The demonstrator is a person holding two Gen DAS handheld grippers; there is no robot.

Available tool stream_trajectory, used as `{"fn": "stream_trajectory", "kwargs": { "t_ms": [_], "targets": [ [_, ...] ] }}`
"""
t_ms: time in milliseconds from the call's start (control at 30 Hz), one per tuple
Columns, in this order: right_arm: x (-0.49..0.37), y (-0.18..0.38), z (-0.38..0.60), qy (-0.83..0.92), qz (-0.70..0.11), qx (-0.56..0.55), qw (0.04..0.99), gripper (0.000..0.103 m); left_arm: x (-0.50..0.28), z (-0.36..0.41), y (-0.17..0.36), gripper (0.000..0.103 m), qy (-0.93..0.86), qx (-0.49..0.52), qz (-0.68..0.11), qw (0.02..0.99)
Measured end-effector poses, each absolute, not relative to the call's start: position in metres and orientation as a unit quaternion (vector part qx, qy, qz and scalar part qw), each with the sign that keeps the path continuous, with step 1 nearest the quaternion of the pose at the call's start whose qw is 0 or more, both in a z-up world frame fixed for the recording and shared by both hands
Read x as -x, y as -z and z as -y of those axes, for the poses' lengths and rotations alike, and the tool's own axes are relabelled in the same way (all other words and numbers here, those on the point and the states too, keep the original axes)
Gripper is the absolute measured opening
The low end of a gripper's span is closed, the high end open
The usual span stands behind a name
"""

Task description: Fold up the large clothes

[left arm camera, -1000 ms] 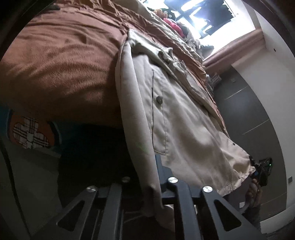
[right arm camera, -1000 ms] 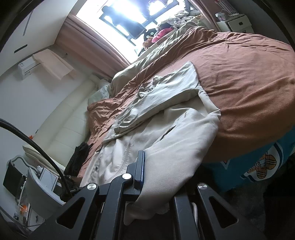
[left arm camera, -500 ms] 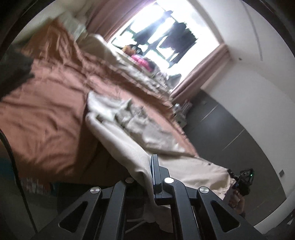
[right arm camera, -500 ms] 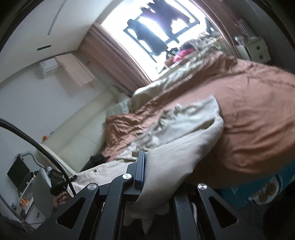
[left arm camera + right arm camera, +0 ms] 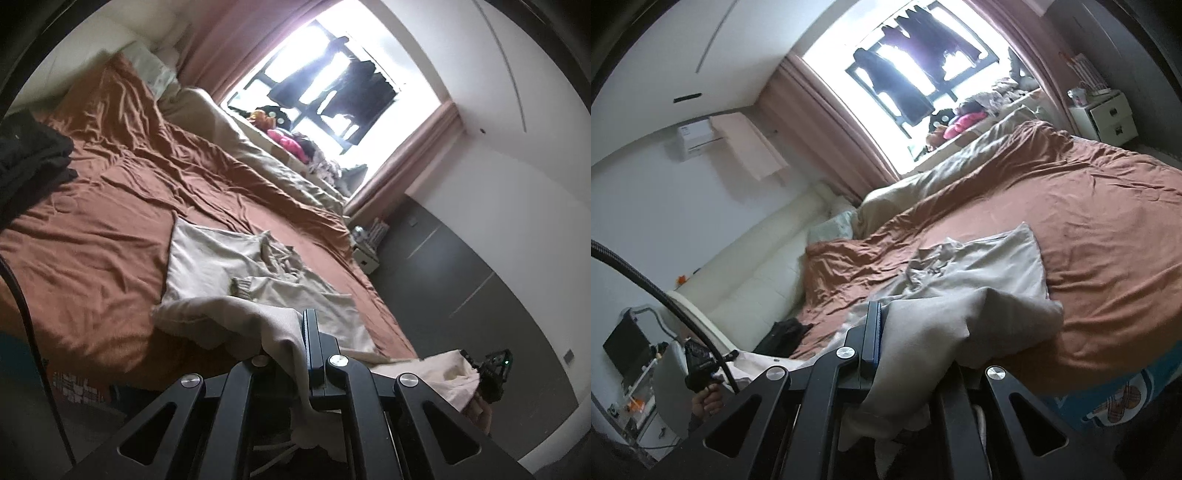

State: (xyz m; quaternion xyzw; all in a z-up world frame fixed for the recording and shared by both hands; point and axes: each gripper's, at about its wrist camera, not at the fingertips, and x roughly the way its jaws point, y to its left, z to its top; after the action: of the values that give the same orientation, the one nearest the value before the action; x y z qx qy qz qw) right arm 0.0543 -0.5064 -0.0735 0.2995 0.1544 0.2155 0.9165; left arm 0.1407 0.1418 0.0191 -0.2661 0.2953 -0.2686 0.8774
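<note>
A large beige jacket [image 5: 221, 266] lies on the brown bed cover [image 5: 92, 236], collar end away from me. My left gripper [image 5: 295, 354] is shut on the jacket's hem corner and holds it lifted over the near edge of the bed. My right gripper [image 5: 905, 350] is shut on the other hem corner of the jacket [image 5: 990, 266], also raised. The cloth hangs down between each pair of fingers. The right gripper also shows small in the left wrist view [image 5: 491, 373], with cloth in it.
A dark garment [image 5: 26, 162] lies on the bed at the left. A beige duvet [image 5: 266, 158] runs along the window side. A white nightstand [image 5: 1104, 118] stands by the far corner. A desk with a monitor [image 5: 624, 347] stands to the left.
Both grippers have risen and carried the hem up and forward over the bed. The lower part of the jacket has lifted off the bed edge and bends toward the collar.
</note>
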Motion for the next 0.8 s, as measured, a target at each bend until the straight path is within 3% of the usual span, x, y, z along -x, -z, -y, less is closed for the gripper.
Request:
{"fn": "stream_trajectory", "kwargs": {
  "t_ms": [300, 800],
  "targets": [
    [-0.137, 0.002, 0.49, -0.173, -0.145, -0.274, 0.935, 0.002, -0.226, -0.127, -0.048, 0.004, 0.243, 0.262, -0.279, 0.891],
    [-0.26, 0.004, 0.457, -0.133, -0.191, -0.28, 0.931, 0.002, -0.37, -0.096, -0.04, 0.004, 0.196, 0.237, -0.317, 0.897]
  ]
}}
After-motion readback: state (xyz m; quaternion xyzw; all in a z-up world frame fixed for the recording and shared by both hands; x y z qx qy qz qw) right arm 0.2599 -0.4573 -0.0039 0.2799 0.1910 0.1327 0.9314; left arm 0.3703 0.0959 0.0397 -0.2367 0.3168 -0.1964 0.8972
